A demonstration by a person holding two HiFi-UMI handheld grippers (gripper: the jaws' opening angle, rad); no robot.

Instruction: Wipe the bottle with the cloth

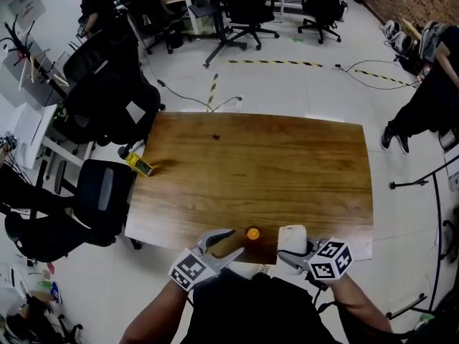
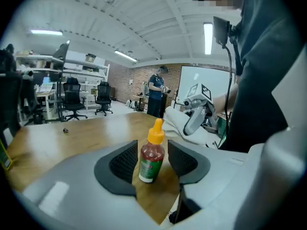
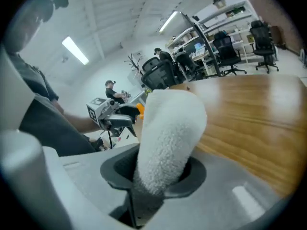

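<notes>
The small orange-capped red bottle (image 2: 152, 159) stood untouched between the parted jaws of the left tool (image 1: 228, 241); beside the bottle, the right tool (image 3: 160, 176) clamped a white terry cloth (image 3: 172, 128).

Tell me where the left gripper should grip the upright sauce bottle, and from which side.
Grip the bottle on its round labelled body, below the narrow orange cap. Come in level from the near edge of the table, where the left gripper has its open jaws either side. The bottle stands upright, so a mid-body pinch should hold steady.
</notes>
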